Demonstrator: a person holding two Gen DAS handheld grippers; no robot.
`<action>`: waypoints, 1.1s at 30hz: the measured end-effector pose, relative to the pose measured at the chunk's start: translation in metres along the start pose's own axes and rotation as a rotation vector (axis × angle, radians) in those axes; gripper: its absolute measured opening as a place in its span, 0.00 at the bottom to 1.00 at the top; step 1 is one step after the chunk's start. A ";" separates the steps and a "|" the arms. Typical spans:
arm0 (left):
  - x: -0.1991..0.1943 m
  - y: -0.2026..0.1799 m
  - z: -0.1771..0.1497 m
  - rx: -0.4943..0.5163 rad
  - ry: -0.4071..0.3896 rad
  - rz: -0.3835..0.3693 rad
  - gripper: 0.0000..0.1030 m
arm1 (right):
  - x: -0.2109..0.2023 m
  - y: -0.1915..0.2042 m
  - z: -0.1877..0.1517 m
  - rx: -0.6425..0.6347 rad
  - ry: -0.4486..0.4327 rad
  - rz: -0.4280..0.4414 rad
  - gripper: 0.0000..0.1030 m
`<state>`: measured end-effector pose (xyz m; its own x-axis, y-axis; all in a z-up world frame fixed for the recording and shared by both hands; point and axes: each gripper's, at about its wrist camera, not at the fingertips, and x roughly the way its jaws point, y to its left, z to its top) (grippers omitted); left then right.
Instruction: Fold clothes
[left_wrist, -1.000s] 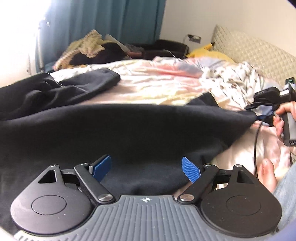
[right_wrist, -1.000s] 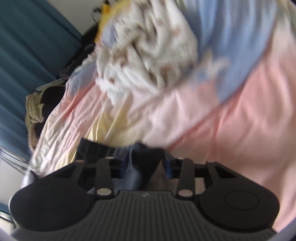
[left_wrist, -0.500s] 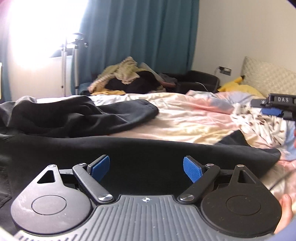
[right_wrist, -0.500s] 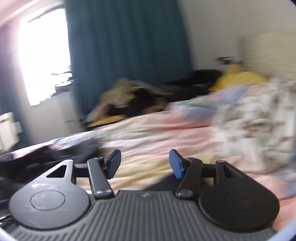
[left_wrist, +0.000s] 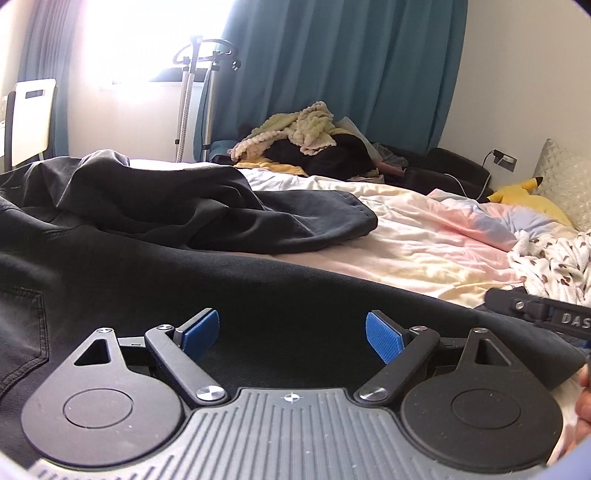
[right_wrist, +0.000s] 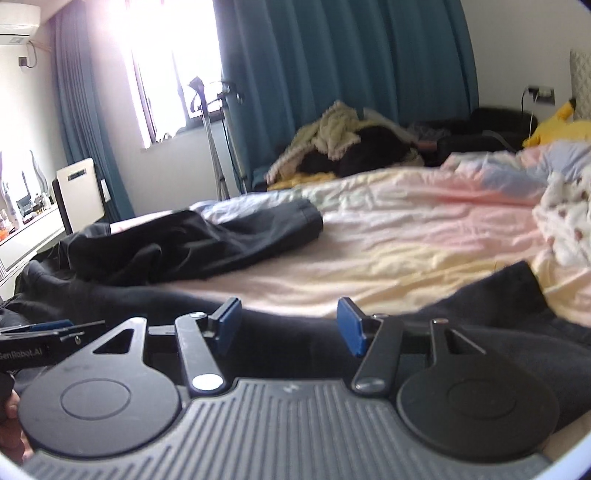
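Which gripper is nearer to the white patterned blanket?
Right. The right gripper is on the side of the white patterned blanket; the left gripper is farther from it.

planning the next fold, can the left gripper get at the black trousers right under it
Probably yes: the left gripper is open, low over the flat black trousers, with nothing between its blue pads and the cloth.

Right gripper (right_wrist: 288, 326) — jaws now apart, black garment (right_wrist: 480, 332) released

The left gripper (left_wrist: 291, 334) hangs with its blue pads spread wide over the black trousers (left_wrist: 155, 273) (a back pocket shows at left), which lie across the pastel bedsheet (left_wrist: 424, 247); the right gripper (left_wrist: 535, 314) edges in.
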<state>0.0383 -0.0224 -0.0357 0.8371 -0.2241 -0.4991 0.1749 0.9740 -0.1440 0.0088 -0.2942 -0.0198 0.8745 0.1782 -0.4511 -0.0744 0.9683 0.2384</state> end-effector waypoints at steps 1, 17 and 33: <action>-0.001 0.001 0.000 0.002 -0.003 0.002 0.87 | 0.003 0.000 0.001 0.006 0.014 0.003 0.57; -0.164 0.209 0.067 -0.290 -0.184 0.331 0.88 | 0.046 -0.002 -0.025 0.014 0.212 0.009 0.57; -0.157 0.426 -0.037 -0.980 -0.060 0.411 0.76 | 0.023 -0.025 -0.016 0.166 0.150 -0.034 0.59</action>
<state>-0.0381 0.4270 -0.0506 0.7659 0.1437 -0.6266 -0.5981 0.5169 -0.6125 0.0232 -0.3116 -0.0501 0.7933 0.1823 -0.5809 0.0447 0.9342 0.3541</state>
